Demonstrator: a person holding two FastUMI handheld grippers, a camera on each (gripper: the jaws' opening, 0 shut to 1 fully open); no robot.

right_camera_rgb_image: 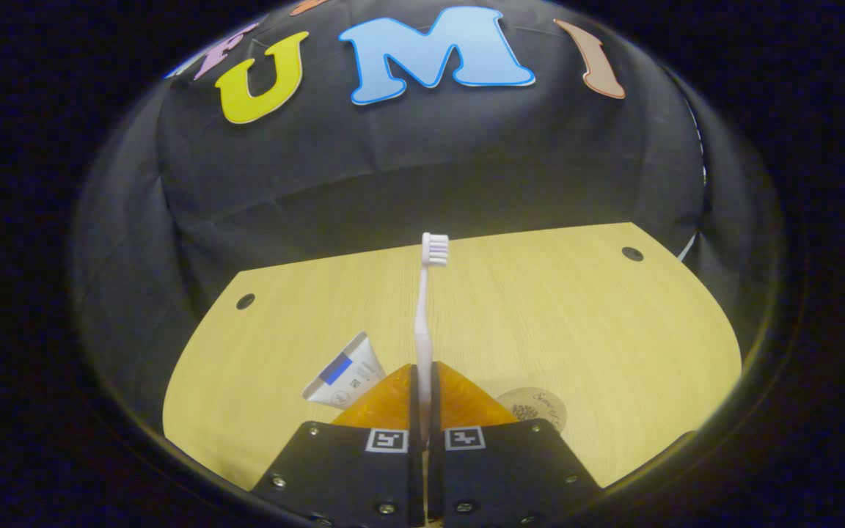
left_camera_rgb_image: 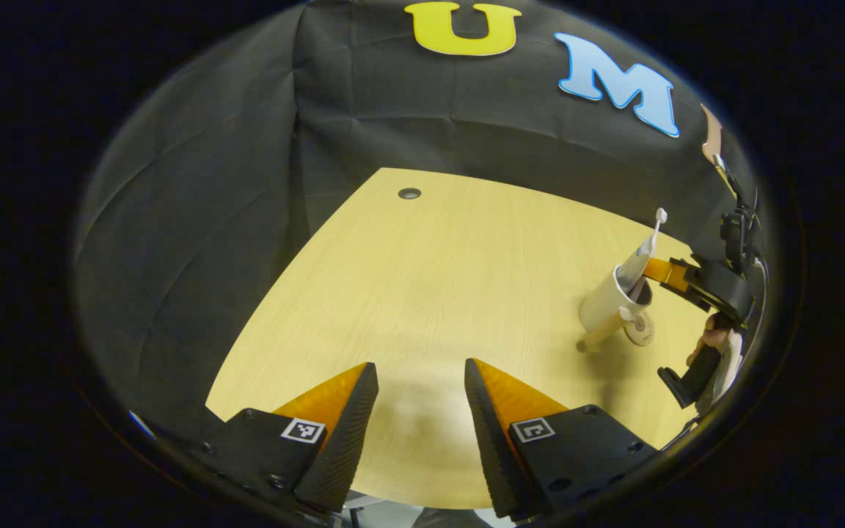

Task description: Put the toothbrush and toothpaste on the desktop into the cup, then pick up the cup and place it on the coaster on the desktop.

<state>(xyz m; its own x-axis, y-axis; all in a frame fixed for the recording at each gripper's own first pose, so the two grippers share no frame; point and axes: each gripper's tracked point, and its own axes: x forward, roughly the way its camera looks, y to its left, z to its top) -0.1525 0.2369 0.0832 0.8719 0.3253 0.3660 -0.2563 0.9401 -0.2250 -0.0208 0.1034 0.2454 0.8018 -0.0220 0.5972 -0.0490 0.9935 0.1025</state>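
Note:
In the left gripper view a white cup (left_camera_rgb_image: 606, 299) sits at the far right of the desktop, leaning in the image. A toothbrush (left_camera_rgb_image: 656, 229) and a toothpaste tube (left_camera_rgb_image: 637, 260) stick out of it. My right gripper (left_camera_rgb_image: 650, 282) holds it at the rim, and a round coaster (left_camera_rgb_image: 640, 330) lies just beside it. In the right gripper view the right gripper (right_camera_rgb_image: 425, 367) is shut. The toothbrush (right_camera_rgb_image: 426, 308) rises from the slit, the toothpaste (right_camera_rgb_image: 342, 378) pokes out on the left, the coaster (right_camera_rgb_image: 536, 411) lies to the right, and the cup is hidden under the fingers. My left gripper (left_camera_rgb_image: 421, 365) is open over the near table edge, holding nothing.
The wooden desktop (left_camera_rgb_image: 430, 279) has a cable hole (left_camera_rgb_image: 409, 193) near its far edge; the right gripper view shows two cable holes (right_camera_rgb_image: 245, 301) (right_camera_rgb_image: 632, 254). Black cloth walls stand close behind the table. A hand (left_camera_rgb_image: 716, 341) holds the right gripper at the far right.

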